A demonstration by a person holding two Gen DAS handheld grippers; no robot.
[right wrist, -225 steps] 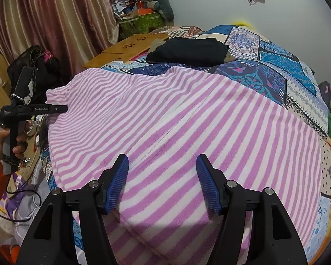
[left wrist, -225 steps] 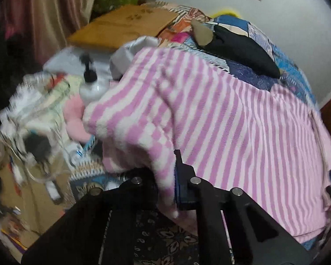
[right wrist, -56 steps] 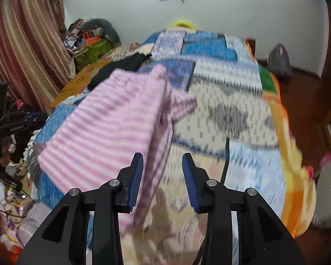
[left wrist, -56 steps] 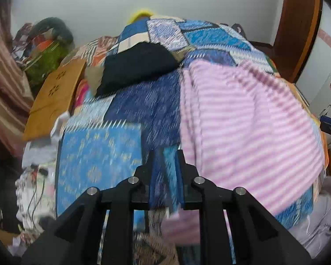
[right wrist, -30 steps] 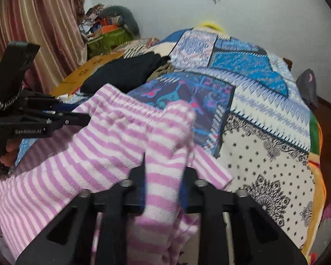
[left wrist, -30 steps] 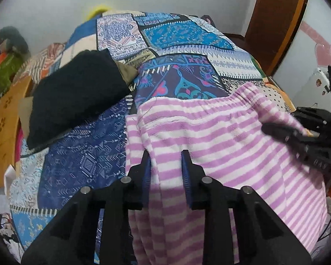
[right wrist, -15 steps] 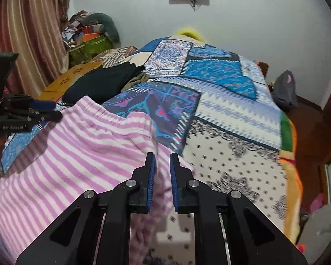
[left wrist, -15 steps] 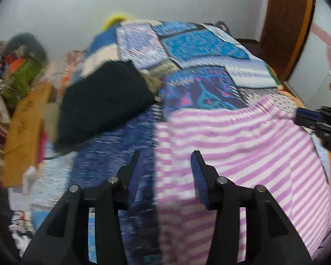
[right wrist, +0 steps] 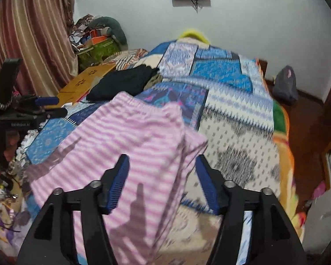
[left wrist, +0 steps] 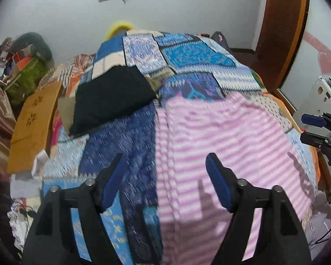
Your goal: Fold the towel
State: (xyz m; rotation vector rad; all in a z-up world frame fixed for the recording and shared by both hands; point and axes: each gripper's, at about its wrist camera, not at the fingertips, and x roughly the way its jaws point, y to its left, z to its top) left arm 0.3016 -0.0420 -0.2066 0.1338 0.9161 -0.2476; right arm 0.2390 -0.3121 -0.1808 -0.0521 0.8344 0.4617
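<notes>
The pink and white striped towel lies folded on the patchwork bedspread, its far edge doubled over. My left gripper hovers above the towel's left edge, jaws opening, nothing between the blue pads. In the right wrist view the same towel lies flat with its right corner drooping. My right gripper hangs over that corner, jaws opening and empty. Each gripper shows in the other's view: the right gripper at the far right, the left gripper at the far left.
A black folded garment lies on the bed beyond the towel. A wooden board leans at the bed's left side, with clutter and a striped curtain behind. A dark bag sits on the floor at the right.
Both grippers have let go of the towel, opened wide and pulled back and up. The towel's far edge now rests on the bed.
</notes>
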